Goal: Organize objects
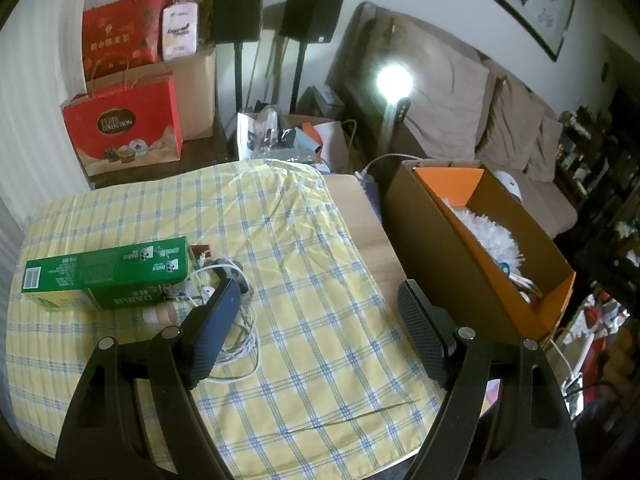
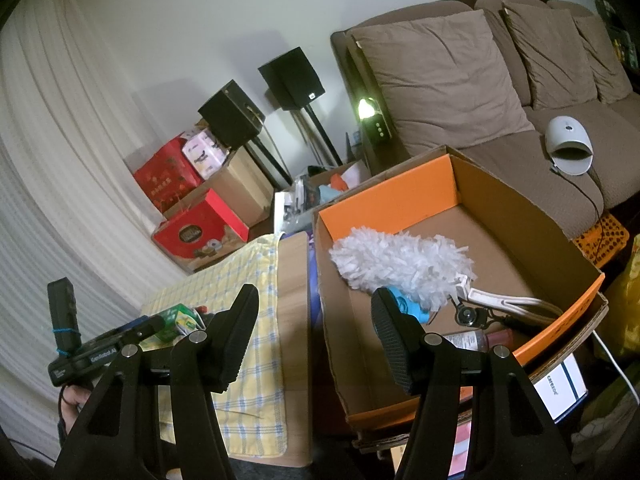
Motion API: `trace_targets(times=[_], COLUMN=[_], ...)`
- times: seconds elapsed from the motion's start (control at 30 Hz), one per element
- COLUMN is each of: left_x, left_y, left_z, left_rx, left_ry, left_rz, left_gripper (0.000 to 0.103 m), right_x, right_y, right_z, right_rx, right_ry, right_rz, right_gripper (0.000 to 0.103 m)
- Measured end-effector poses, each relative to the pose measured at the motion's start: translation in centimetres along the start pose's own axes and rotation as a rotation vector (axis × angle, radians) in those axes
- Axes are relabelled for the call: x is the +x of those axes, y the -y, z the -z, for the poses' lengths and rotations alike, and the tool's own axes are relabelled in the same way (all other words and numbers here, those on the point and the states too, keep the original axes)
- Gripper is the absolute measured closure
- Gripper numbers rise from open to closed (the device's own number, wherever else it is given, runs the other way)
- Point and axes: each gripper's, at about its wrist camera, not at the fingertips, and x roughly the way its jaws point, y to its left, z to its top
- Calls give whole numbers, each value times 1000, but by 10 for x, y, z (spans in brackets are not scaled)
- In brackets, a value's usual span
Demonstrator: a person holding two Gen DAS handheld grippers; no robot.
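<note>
On the table we've got a yellow checked cloth spread out, and our left gripper hangs over it with its jaws spread wide and nothing between them. Just beyond its left finger sits the pile we haven't sorted: a green carton lying on its side, a tangle of white cable beside it, and some small bits tucked against the carton that we can't make out.

Off the table's right edge stands the orange-lined cardboard box. Our right gripper hovers at its near left corner, jaws parted roughly halfway, holding nothing. One finger sits outside the box wall, the other over the inside. In the box there's a fluffy white duster, a small blue thing next to it, and a bottle lying along the near wall.

A brown sofa runs behind the box.
</note>
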Motion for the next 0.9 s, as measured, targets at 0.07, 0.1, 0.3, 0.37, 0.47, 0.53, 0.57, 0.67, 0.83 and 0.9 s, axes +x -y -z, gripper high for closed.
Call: trace_targets(times=[0.07, 0.1, 0.3, 0.37, 0.47, 0.53, 0.57, 0.67, 0.83, 0.9], left_x=[1, 1, 3, 3, 4, 4, 4, 3, 3, 4], left_y=[0, 1, 0, -1, -1, -2, -3, -5, -8, -9], left_z=[1, 1, 2, 2, 2, 2, 2, 2, 2, 2], left_rx=[-1, -1, -8, -14, -15, -17, -20, -25, -31, -32], left_ry=[-2, -3, -9, -13, -14, -14, -13, -11, -12, -13], left_rz=[1, 1, 7, 13, 13, 12, 12, 10, 8, 8], left_gripper=[24, 24, 24, 24, 24, 24, 24, 24, 24, 24], right_x=[0, 0, 1, 1, 2, 2, 1, 1, 2, 2], right_y=[1, 1, 1, 1, 2, 1, 1, 2, 2, 1], right_z=[1, 2, 3, 3, 4, 3, 3, 3, 5, 4], right_rx=[-2, -3, -4, -4, -4, -4, -4, -5, -7, -7], right_ry=[-1, -1, -2, -1, -1, -2, -2, -4, -3, -3], right_rz=[-1, -2, -1, -1, 0, -1, -1, -2, -2, -1], right_gripper=[42, 42, 42, 42, 42, 42, 42, 42, 42, 42])
